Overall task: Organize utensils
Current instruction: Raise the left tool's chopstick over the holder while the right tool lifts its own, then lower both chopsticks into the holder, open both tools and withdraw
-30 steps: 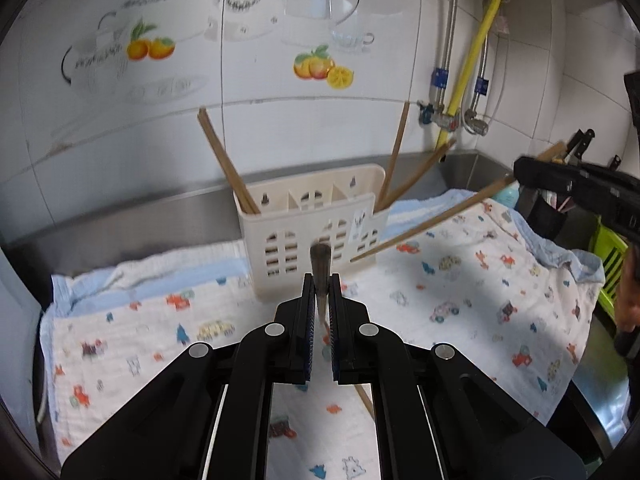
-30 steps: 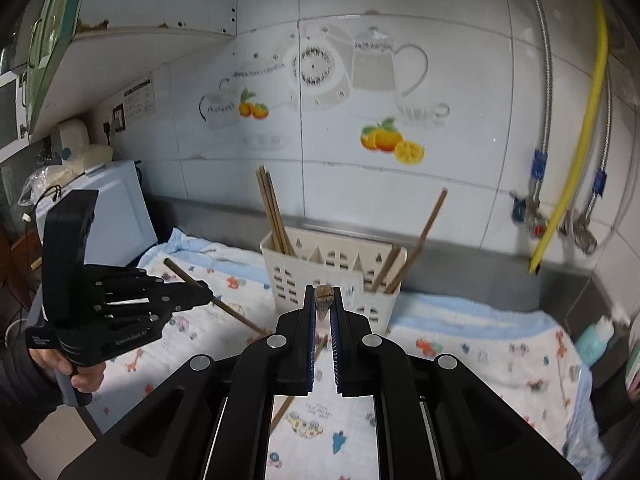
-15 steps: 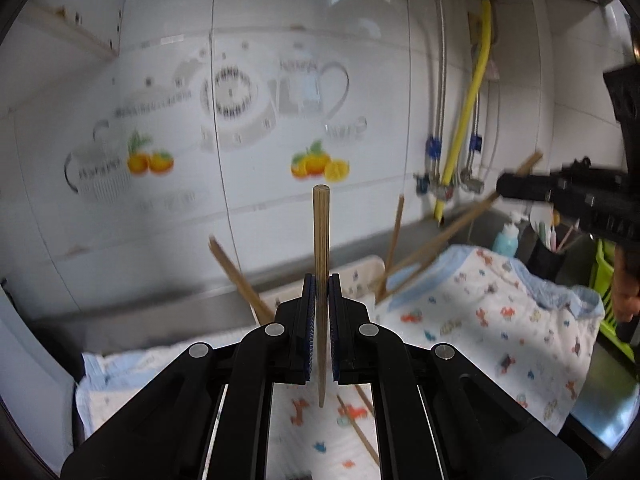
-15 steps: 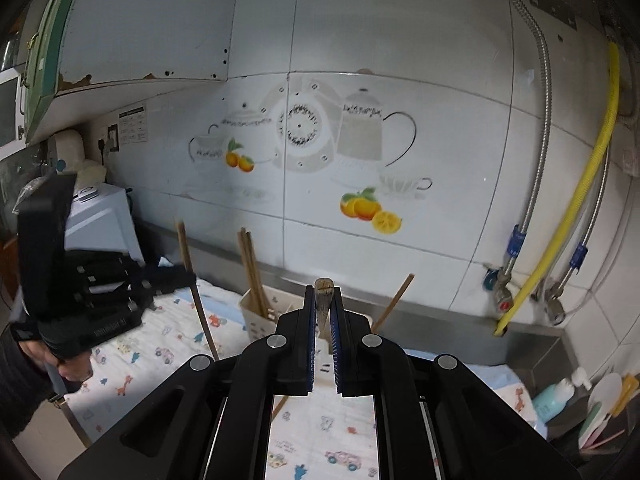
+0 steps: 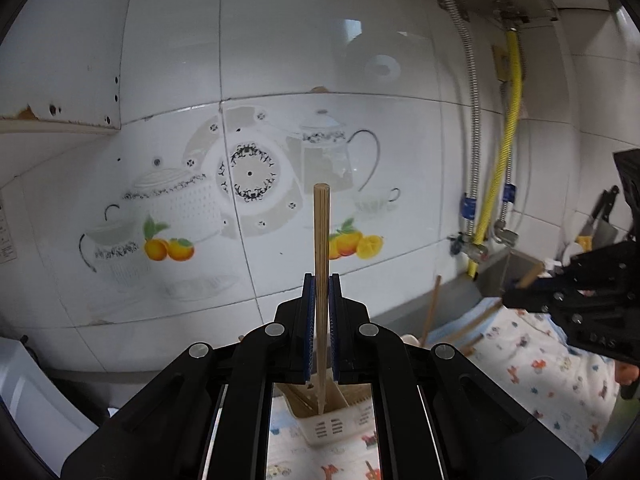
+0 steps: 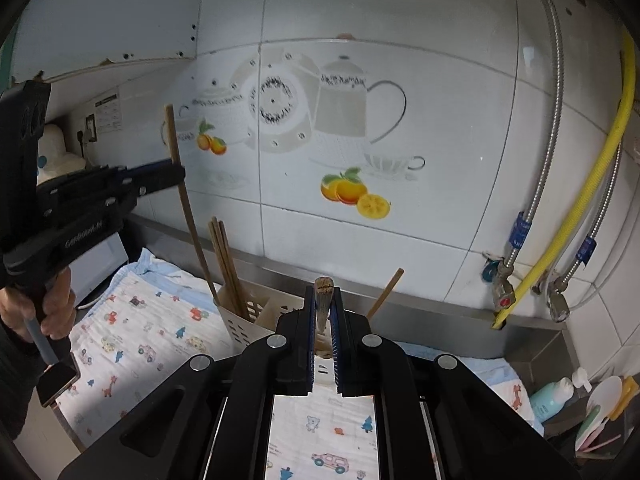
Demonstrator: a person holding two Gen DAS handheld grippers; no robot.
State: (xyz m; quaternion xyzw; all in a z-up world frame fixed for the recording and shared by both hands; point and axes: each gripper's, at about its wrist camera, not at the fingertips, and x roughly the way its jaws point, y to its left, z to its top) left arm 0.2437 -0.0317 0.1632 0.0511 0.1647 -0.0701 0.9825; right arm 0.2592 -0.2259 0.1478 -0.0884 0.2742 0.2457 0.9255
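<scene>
My left gripper [image 5: 320, 280] is shut on a wooden chopstick [image 5: 321, 248] held upright, its lower tip over the cream utensil basket [image 5: 324, 424]. In the right wrist view the left gripper [image 6: 176, 174] holds that chopstick [image 6: 188, 216] above the basket [image 6: 256, 320], which holds several chopsticks [image 6: 226, 260]. My right gripper [image 6: 323, 292] is shut on another chopstick [image 6: 322, 300], seen end-on. In the left wrist view the right gripper [image 5: 516, 296] shows at the right with its chopstick [image 5: 530, 275].
A patterned cloth [image 6: 132, 332] covers the steel counter. The tiled wall [image 5: 280, 140] is behind, with a yellow hose [image 6: 580, 208] and taps [image 6: 500, 288] at right. Bottles and dishes [image 6: 592, 404] stand at far right.
Both grippers have tilted up and risen. The left chopstick has swung from lying forward to upright, with its tip now over the basket. The right one stays gripped.
</scene>
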